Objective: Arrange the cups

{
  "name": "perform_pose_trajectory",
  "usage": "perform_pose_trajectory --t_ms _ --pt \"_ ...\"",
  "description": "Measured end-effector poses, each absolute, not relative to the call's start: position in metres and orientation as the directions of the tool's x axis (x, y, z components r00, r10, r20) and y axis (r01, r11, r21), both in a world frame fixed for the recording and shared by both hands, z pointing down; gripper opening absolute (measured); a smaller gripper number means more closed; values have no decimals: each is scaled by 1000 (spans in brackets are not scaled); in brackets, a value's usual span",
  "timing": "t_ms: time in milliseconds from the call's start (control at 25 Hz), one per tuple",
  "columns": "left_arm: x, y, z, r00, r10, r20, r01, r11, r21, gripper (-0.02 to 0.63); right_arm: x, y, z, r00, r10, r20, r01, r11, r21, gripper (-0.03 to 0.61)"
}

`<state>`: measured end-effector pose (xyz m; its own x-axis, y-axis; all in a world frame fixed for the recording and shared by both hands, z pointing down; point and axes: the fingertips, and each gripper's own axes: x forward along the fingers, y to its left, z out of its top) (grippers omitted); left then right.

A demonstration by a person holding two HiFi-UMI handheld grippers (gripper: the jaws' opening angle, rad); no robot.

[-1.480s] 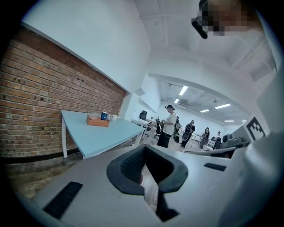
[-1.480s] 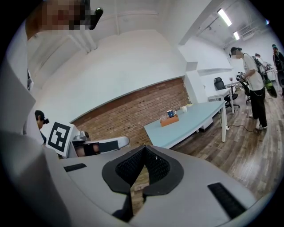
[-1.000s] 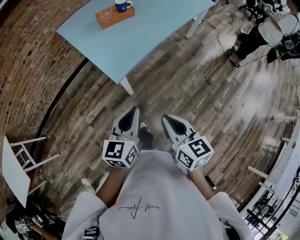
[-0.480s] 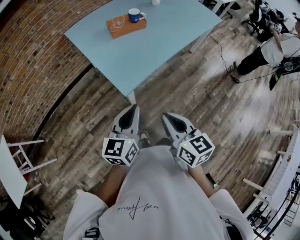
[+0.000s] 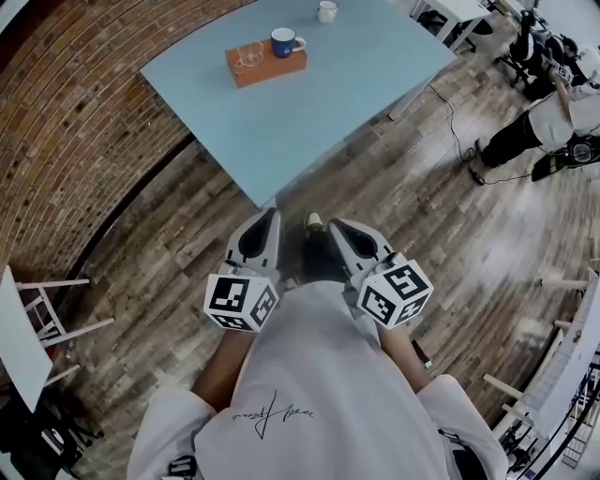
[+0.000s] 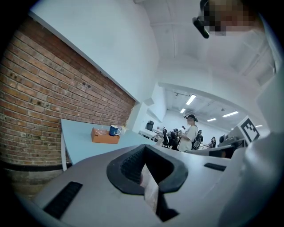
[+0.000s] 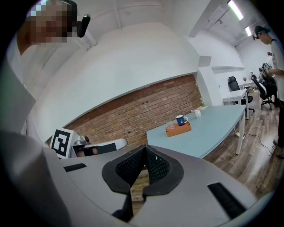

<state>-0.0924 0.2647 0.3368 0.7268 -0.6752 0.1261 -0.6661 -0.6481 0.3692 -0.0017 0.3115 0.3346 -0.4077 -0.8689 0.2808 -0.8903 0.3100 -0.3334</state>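
My left gripper's (image 6: 143,165) fingers (image 6: 131,165) are pressed together with nothing between them. The right gripper (image 7: 143,153) is the same: its ribbed fingers (image 7: 156,166) meet at the tip and hold nothing. From the head view, the left gripper (image 5: 269,218) and right gripper (image 5: 335,226) sit side by side just in front of my body. Both point toward the worktop (image 5: 309,103) and both are over the wooden floor (image 5: 422,216), short of the worktop's near corner. A shoe (image 5: 313,222) shows between them.

The cups are well apart from both grippers, on the far part of the light blue worktop. A blue cup (image 5: 282,41) and a clear glass (image 5: 249,53) stand upright next to each other on an orange block (image 5: 266,66), the glass toward the brick wall (image 5: 66,122). A white cup (image 5: 326,11) stands alone on the worktop beyond the block, near the far edge. The right gripper view shows the same group, with the blue cup (image 7: 180,119) on the block (image 7: 178,128) and the white cup (image 7: 197,113) just past it.

A white chair (image 5: 23,328) stands by the wall at my left. A person (image 5: 553,122) is well off at my right.
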Motion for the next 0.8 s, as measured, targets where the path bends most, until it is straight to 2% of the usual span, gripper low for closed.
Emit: perform_pose_trajectory --t_ms 320,800 --pt "-85 218 339 698 -702 140 -703 -636 319 8 7 251 329 -466 -850 244 -860 371 -350 20" --pt "-41 135 352 678 -707 202 -729 -613 305 8 42 151 337 -541 -794 280 -827 439 -351 20"
